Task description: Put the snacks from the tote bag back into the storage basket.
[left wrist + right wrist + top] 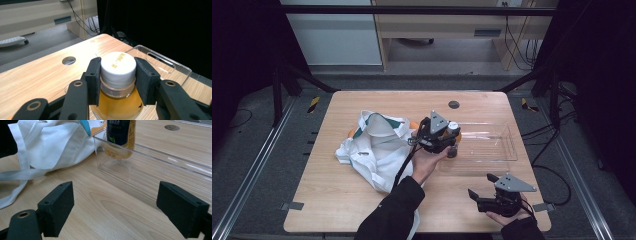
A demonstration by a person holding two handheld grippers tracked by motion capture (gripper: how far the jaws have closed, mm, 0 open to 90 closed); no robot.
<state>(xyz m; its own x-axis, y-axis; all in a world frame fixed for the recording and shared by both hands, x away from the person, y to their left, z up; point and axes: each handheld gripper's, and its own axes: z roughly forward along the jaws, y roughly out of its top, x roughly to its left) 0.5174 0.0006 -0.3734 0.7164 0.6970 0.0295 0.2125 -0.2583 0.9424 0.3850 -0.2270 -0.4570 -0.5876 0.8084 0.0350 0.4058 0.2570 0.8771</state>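
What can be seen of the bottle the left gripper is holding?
The bottle is clear plastic, filled with amber liquid, with a ribbed white screw cap printed in gold characters. A dark label with yellow shows in the right gripper view. It stands upright at the clear tray's left end, next to the white bag. The left gripper is shut on its cap, one pad on each side.

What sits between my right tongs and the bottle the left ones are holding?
In the right gripper view: bare tabletop, then the clear tray's near wall. The bottle stands just behind that wall; the white bag lies off to one side.
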